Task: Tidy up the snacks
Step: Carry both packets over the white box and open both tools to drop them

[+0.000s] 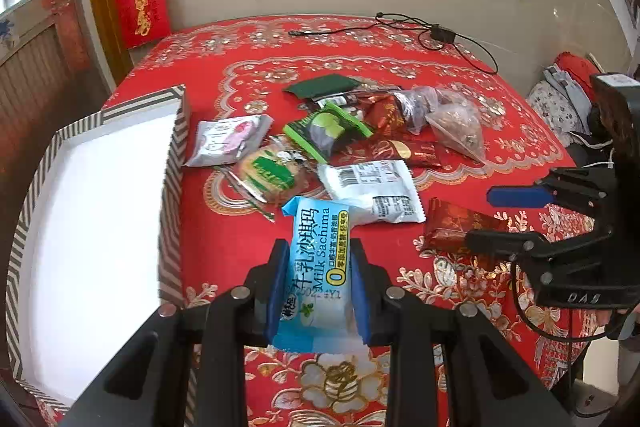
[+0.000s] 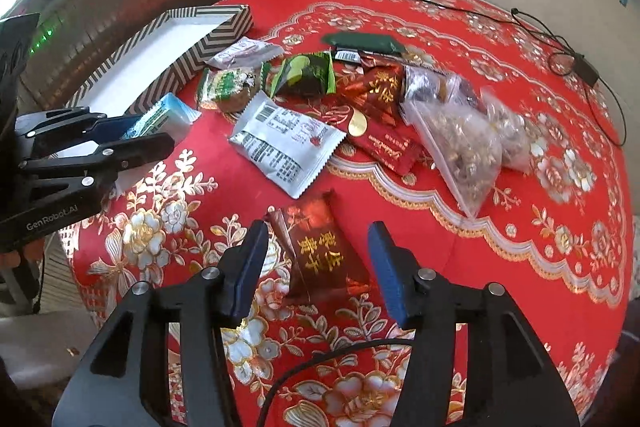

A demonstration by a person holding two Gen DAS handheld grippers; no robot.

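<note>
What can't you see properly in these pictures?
- Box inside, left wrist view: glare whitens it and the edge cuts it off.
- Blue Sachima pack, same view: its sides are hidden by the left claw.
- Green flat packet, right wrist view: too small to read.
- Dark red packet between the open right claw: contents hidden by wrapper.

pale blue glossy plastic sachima wrapper [image 1: 316, 267], pinched between left jaws | dark red shiny foil snack packet [image 2: 320, 251], between spread right jaws | red glossy gold-patterned tablecloth [image 2: 500, 219] beneath | matt striped cardboard box [image 1: 172, 195], left of left jaws
</note>
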